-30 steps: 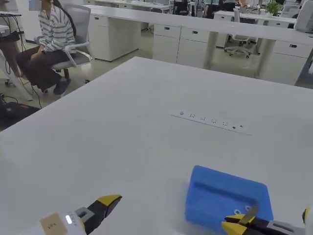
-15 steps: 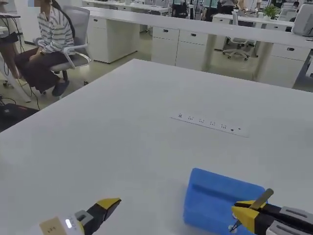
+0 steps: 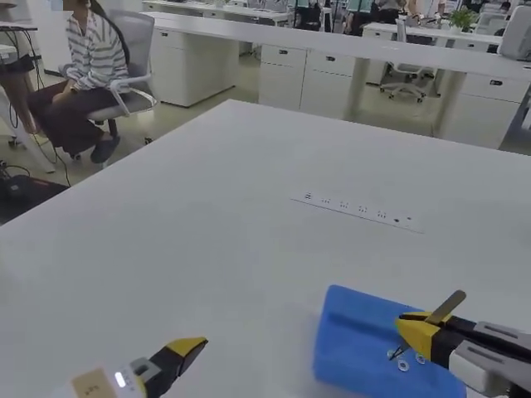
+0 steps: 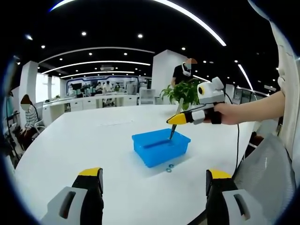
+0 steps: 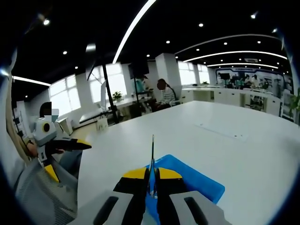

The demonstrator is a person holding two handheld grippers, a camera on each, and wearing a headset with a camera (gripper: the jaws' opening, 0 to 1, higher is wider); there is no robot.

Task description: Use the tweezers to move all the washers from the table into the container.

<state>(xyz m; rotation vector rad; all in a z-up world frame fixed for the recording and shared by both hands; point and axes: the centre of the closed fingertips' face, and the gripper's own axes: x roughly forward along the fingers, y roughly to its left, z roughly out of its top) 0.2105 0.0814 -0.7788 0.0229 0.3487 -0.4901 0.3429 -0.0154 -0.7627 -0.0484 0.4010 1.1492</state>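
Note:
A blue container sits on the white table at the near right; two small washers lie inside it. My right gripper is over the container, shut on thin metal tweezers that slant down into it. In the right gripper view the tweezers stick out between the closed yellow jaws, above the container. My left gripper hovers open at the near left, holding nothing. In the left gripper view two washers lie on the table just in front of the container.
A flush power strip is set into the table beyond the container. A person in a striped shirt sits on a chair past the table's far left corner. Desks and office chairs stand behind.
My right gripper has risen and moved farther over the blue container with the tweezers. Two washers now show on the container floor. The left gripper has stayed put.

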